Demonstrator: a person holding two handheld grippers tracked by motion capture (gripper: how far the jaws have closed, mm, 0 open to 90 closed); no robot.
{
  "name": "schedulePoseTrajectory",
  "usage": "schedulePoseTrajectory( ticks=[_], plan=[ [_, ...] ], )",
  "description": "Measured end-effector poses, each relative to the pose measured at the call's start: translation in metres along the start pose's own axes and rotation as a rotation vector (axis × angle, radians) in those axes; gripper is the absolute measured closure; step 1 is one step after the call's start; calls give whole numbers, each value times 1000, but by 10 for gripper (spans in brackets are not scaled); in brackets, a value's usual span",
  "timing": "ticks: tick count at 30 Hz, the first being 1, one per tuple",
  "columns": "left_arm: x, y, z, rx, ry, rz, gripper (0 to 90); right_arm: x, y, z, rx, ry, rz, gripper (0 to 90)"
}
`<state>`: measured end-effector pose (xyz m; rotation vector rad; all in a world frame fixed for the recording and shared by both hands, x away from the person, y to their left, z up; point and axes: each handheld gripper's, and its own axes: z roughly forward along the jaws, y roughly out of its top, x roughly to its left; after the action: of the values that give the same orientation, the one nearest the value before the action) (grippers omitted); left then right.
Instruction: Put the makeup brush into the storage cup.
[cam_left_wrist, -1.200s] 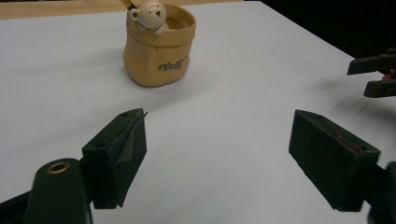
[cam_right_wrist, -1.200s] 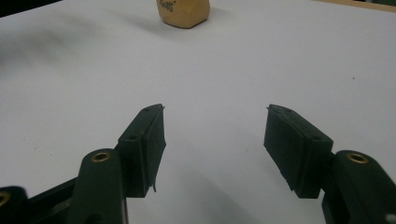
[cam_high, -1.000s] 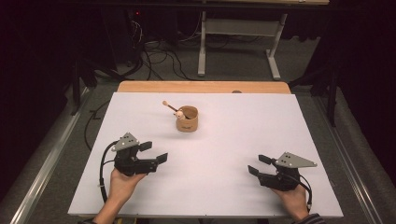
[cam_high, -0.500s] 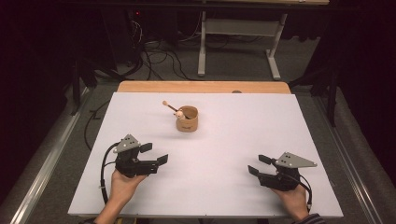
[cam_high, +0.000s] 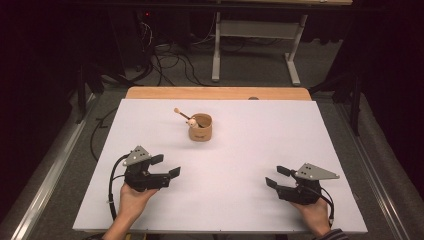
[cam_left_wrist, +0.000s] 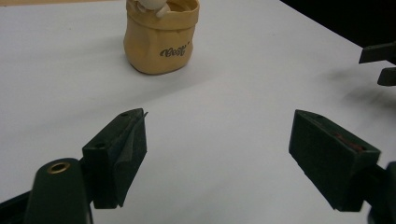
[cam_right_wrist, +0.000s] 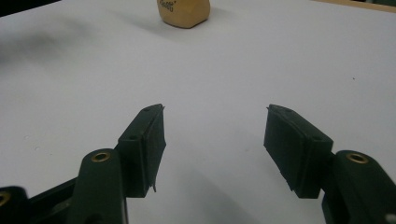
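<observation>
A small tan cup (cam_high: 200, 127) stands on the white table (cam_high: 260, 145), a little behind the middle, with a light wooden stick (cam_high: 182, 115) leaning out of it to the left. The same cup (cam_left_wrist: 161, 39) has dark lettering on its side in the left gripper view, and its lower part (cam_right_wrist: 183, 11) sits at the top edge of the right gripper view. My left gripper (cam_high: 166, 166) rests at the front left, open, jaws wide with nothing between them. At the front right lies my right gripper (cam_high: 277, 176), open and empty too. Both point toward the table's middle.
A wooden strip (cam_high: 215, 93) runs along the table's far edge. Beyond it stand a metal desk frame (cam_high: 255, 55) and cables on the grey floor. Bare white surface lies between the grippers and around the cup. The right gripper's jaw tips (cam_left_wrist: 380, 63) show at the left gripper view's right edge.
</observation>
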<state>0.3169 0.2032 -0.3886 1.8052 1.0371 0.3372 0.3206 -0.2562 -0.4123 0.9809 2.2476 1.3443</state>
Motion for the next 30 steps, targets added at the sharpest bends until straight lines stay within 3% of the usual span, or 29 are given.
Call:
schedulePoseTrajectory(
  ticks=[11, 22, 30],
  plan=[
    [1, -5, 1, -16, 9, -1, 201, 1, 0, 0, 3, 1, 0, 402],
    [-6, -11, 8, -38, 8, 59, 212, 1, -1, 1, 3, 1, -5, 402],
    [-4, -15, 7, -50, 19, 47, 214, 2, -1, 1, 6, -2, -8, 402]
  ],
)
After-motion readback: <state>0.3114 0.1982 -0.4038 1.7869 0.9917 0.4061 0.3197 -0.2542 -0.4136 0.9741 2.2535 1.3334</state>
